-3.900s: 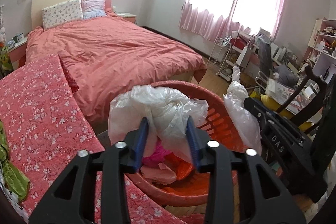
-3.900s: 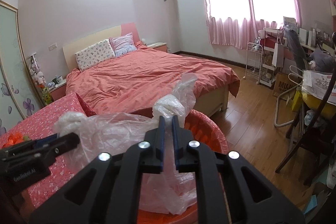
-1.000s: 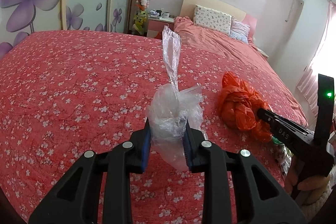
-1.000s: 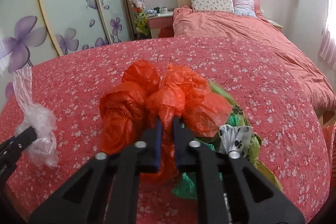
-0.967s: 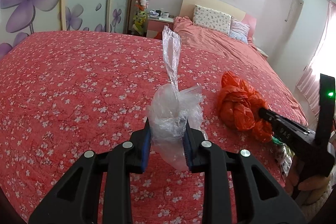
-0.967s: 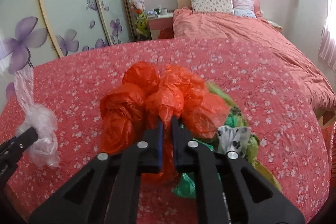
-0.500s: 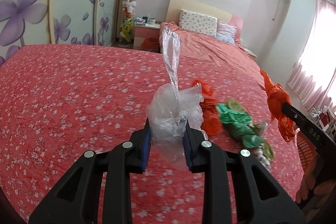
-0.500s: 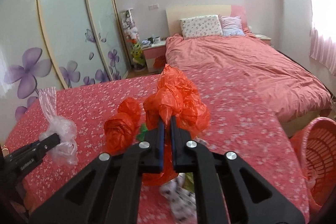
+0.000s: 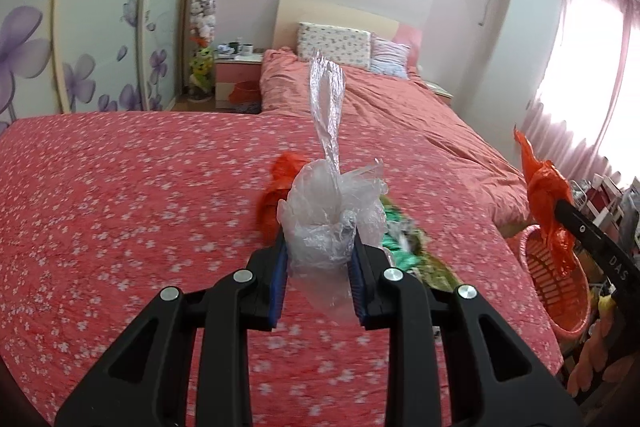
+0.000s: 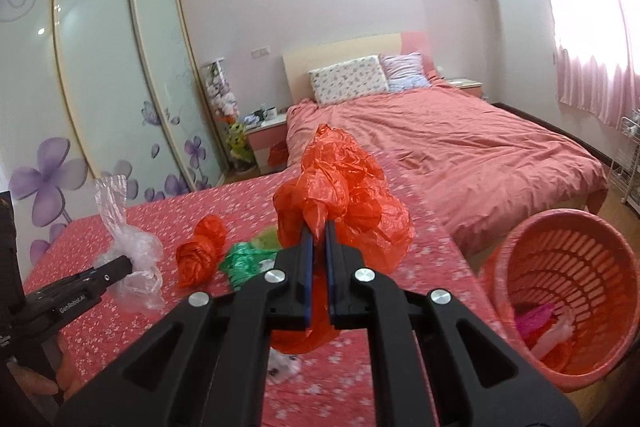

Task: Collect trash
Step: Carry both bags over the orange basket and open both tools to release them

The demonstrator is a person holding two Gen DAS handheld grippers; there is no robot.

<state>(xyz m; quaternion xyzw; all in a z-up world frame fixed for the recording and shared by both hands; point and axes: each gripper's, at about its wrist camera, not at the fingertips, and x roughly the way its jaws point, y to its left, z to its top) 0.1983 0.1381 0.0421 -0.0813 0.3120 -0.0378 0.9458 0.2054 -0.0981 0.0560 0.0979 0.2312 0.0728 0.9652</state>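
Between the blue-padded fingers [image 9: 281,269] of the left gripper [image 9: 318,273] a crumpled clear plastic bag [image 9: 332,215] is clamped, its twisted tail standing upright above the pads. Between the narrowly closed fingers [image 10: 307,267] of the right gripper [image 10: 317,265] a bunched orange plastic bag [image 10: 340,199] is pinched, with folds hanging below the pads.

In the right wrist view the following are shown that the left wrist view blurs or hides: a second, smaller orange bag [image 10: 202,251] and a green bag [image 10: 244,259] lying side by side on the floral red bedspread [image 10: 224,199], and the interior of the red slatted laundry basket [image 10: 568,283], tipped toward the camera beside the covered surface, with pink and pale scraps at its bottom. The left gripper is seen there from the side at lower left, held above the bedspread with its clear bag raised off the fabric.

In the left wrist view the right gripper is seen at the far right, its orange bag held in the air above the basket rim [image 9: 532,239]. The green bag appears only as a smear behind the clear bag.

Beyond both, a bed with a salmon duvet [image 10: 448,143], two pillows [image 10: 350,79] and a flower-painted sliding wardrobe [image 10: 100,99] are visible.
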